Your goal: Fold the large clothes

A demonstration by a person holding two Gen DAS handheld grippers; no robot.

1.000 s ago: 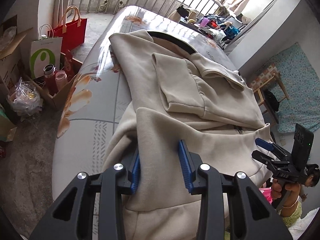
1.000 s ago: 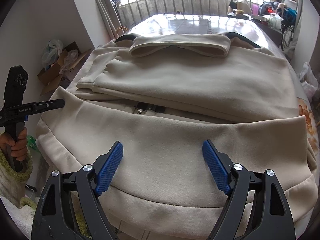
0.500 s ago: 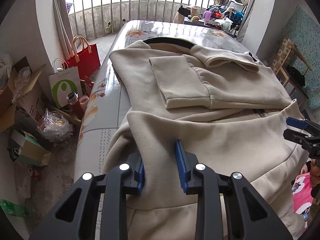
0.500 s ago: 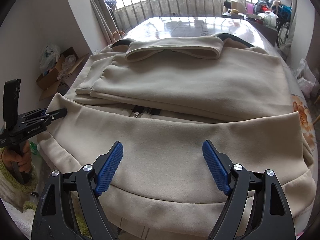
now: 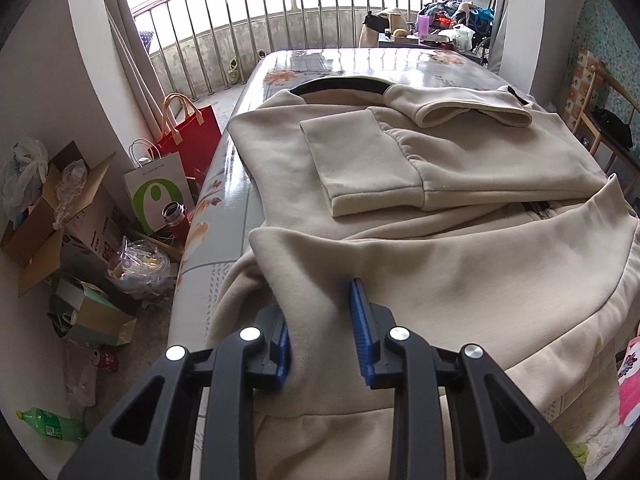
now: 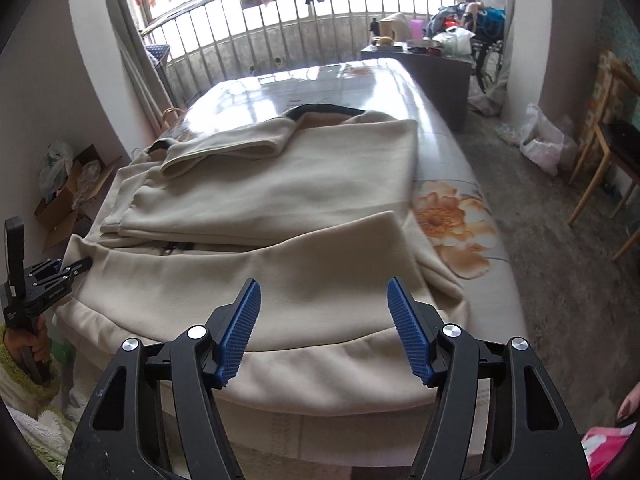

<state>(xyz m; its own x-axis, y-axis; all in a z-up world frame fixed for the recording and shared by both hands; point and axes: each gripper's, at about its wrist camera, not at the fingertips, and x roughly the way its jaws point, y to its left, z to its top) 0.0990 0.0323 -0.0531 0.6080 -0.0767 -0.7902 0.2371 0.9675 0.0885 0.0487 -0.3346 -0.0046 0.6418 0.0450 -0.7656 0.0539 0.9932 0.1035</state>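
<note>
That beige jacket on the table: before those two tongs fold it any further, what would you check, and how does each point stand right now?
1. Left tongs gripping the cloth: ok. A ridge of the beige jacket is pinched between the pads.
2. Right tongs gripping: not ok. Their jaws have just been closing but stand apart over the fabric, pressing on nothing.
3. Sleeves folded in on top of the body: ok.
4. Bottom edge lifted evenly: not ok. Only the left corner is pinched.
5. Jacket wholly on the table: not ok. The near edge hangs over the rim.
6. Zipper closed: cannot tell, mostly covered.
</note>
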